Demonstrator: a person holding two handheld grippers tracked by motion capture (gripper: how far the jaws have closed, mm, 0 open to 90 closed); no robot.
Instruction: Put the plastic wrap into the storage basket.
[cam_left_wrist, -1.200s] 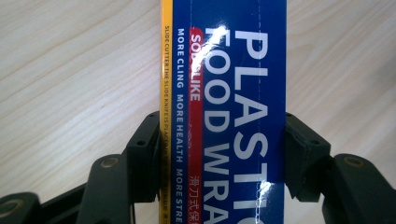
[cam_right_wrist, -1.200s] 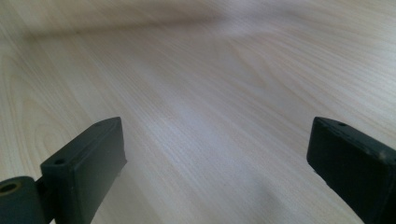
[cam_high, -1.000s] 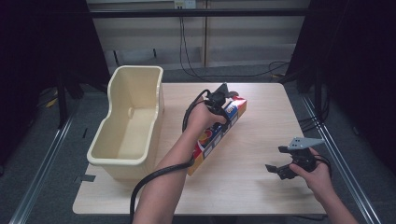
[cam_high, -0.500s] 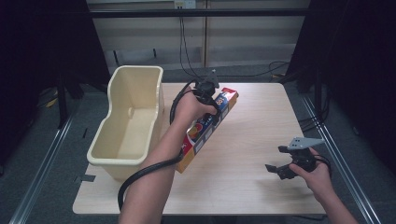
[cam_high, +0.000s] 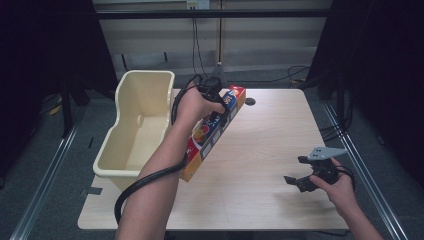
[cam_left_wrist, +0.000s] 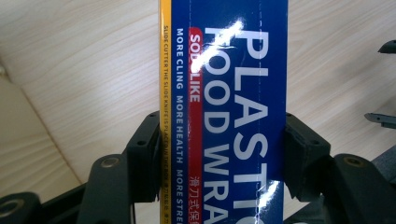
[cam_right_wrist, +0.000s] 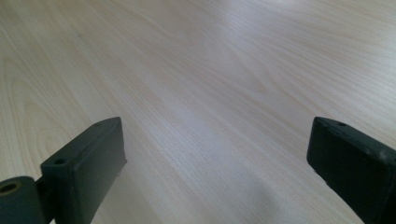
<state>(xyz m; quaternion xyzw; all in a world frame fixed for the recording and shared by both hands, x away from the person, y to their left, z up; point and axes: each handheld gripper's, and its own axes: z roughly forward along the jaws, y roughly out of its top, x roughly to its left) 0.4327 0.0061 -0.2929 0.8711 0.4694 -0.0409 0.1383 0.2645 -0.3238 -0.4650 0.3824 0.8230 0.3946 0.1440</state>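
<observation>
A long box of plastic food wrap (cam_high: 204, 139), blue and red with an orange edge, hangs slanted over the wooden table (cam_high: 270, 130), just right of a cream plastic bin (cam_high: 120, 150). My left gripper (cam_high: 218, 106) is shut on the box near its far end. In the left gripper view both black jaws press the sides of the box (cam_left_wrist: 233, 93), which runs up between them through the left gripper (cam_left_wrist: 224, 154). My right gripper (cam_high: 295, 170) is held low over the table's right front, open. In the right gripper view the right gripper (cam_right_wrist: 219, 154) has bare wood between its jaws.
The bin overhangs the table's left edge and looks empty inside. A small dark round spot (cam_high: 250, 101) lies on the table near the back. Black cables (cam_high: 197, 45) hang behind the table. Metal rails (cam_high: 45, 170) run along the floor on both sides.
My left hand has carried the wrap box to the left and a little farther back, closer to the bin. The right gripper has stayed where it was, open.
</observation>
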